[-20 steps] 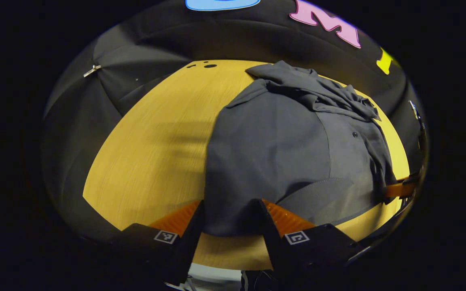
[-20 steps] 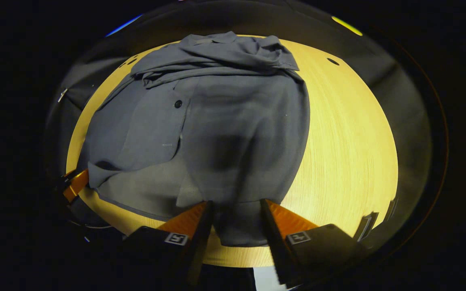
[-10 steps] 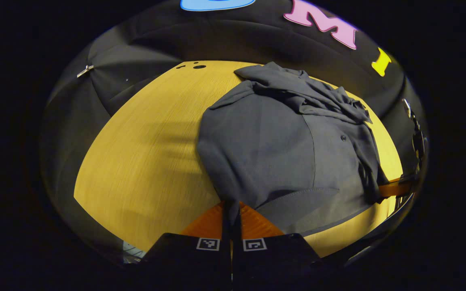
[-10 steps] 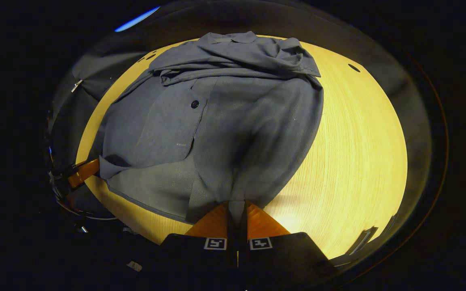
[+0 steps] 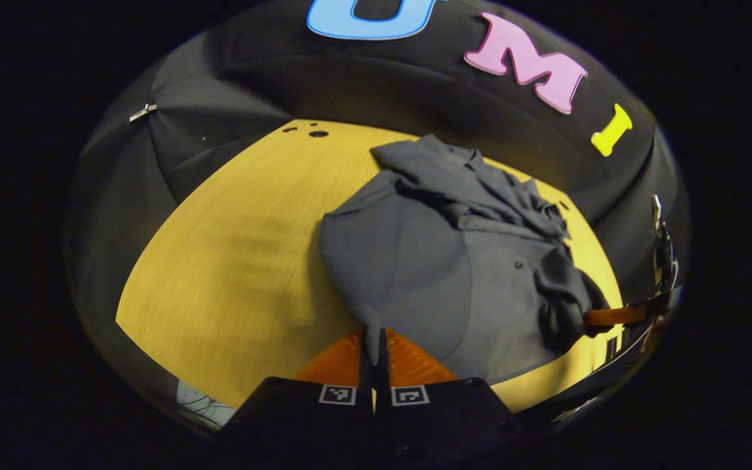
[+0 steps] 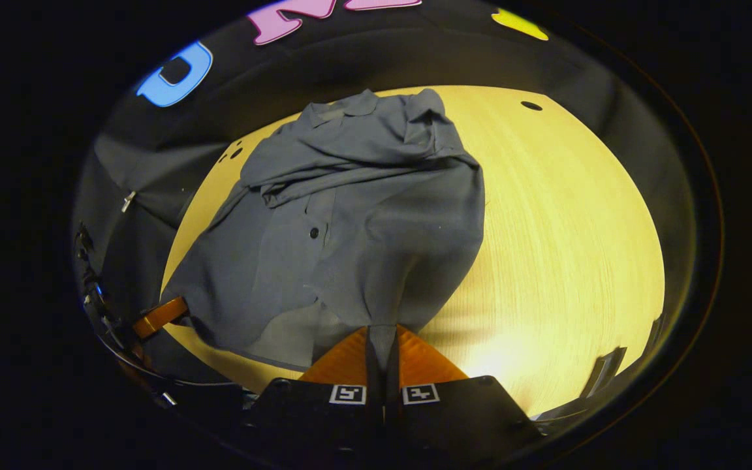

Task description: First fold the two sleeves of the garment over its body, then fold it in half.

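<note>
The grey garment [image 5: 441, 261] is spread on the wooden table [image 5: 232, 248], its sleeves bunched over the far collar end. Compared with a second ago, when both pairs of fingers stood apart around the near hem, the hem is now seen raised off the table and drawn into peaks. The left gripper [image 5: 374, 346] is pinched together on one hem corner, the right gripper [image 6: 382, 343] on the other [image 6: 350, 215]. Black cloth [image 5: 219, 117] is hung behind the table. No readable brand or label is seen on the garment.
</note>
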{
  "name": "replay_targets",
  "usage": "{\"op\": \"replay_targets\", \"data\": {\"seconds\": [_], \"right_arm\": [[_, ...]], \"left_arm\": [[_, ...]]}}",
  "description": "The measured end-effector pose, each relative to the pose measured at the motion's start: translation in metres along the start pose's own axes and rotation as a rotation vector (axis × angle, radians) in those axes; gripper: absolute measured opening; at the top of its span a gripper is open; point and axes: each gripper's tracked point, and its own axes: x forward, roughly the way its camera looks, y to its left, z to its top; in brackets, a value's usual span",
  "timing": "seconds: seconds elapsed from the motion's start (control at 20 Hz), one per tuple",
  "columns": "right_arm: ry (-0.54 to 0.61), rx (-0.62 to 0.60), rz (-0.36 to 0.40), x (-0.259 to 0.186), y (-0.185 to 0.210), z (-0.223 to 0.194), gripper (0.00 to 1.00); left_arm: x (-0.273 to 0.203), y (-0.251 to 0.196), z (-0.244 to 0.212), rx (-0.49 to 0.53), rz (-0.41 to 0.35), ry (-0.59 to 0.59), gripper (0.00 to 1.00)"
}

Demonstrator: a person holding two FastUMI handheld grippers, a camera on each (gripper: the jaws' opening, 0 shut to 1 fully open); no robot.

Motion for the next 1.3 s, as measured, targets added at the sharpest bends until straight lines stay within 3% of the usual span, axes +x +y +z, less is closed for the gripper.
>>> {"op": "replay_targets", "data": {"seconds": [0.2,0.8,1.2,1.25,1.3], "right_arm": [[-0.065,0.019,0.015,-0.015,0.002,0.024,0.05],[-0.221,-0.002,0.046,-0.029,0.013,0.094,0.05],[-0.317,-0.029,0.059,-0.022,0.012,0.165,0.06],[-0.331,-0.04,0.052,-0.02,0.01,0.176,0.05],[-0.35,-0.048,0.048,-0.018,0.01,0.188,0.06]], "left_arm": [[-0.008,-0.01,0.034,-0.022,-0.03,-0.066,0.06],[-0.008,-0.024,0.104,0.041,-0.044,-0.178,0.06],[0.012,-0.021,0.183,0.082,-0.023,-0.308,0.05],[0.017,-0.02,0.195,0.082,-0.014,-0.322,0.02],[0.021,-0.021,0.206,0.07,-0.017,-0.334,0.05]]}}
